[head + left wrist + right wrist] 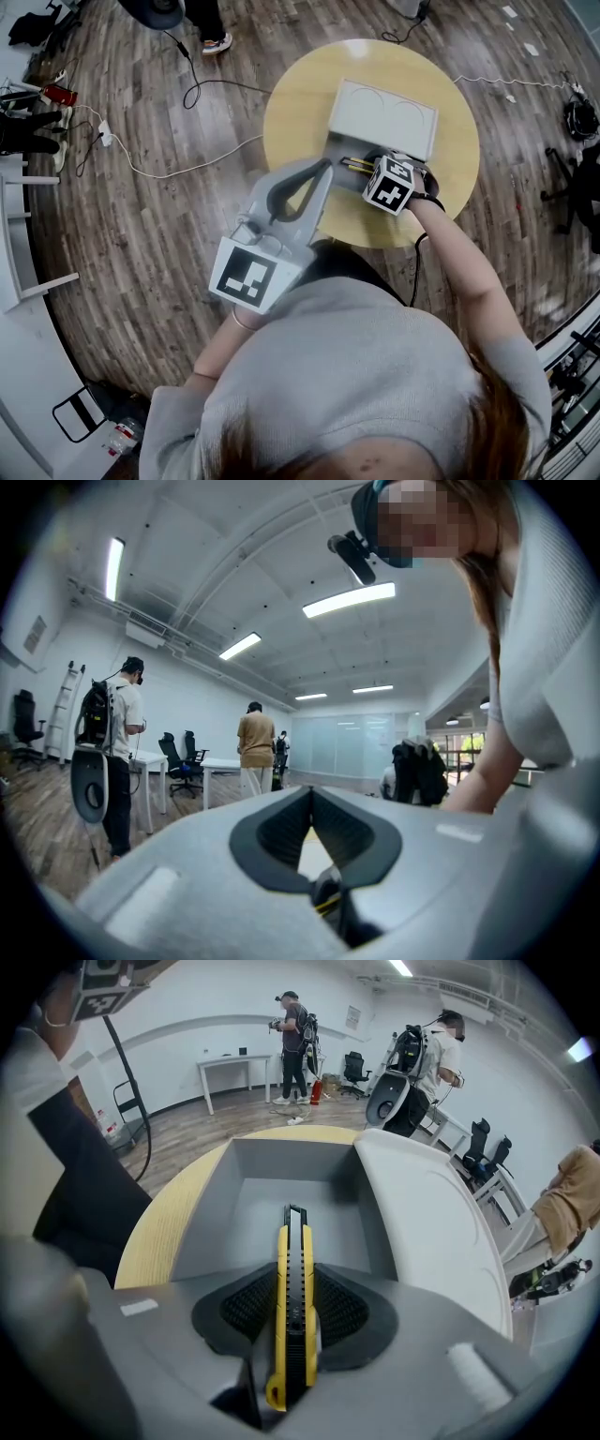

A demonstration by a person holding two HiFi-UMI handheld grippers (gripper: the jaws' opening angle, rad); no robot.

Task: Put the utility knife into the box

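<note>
A round pale wooden table (291, 112) stands on a dark wood-plank floor (141, 244), and a white cable (178, 171) trails away from the table's left edge. The room has white walls (187, 696), long ceiling strip lights (349, 599), white desks (234, 1065), black office chairs (180, 757) and a frosted glass partition (347, 747) at its far end.

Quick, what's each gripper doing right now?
Left gripper: shut, nothing in it.
Right gripper: shut on the yellow utility knife.
</note>
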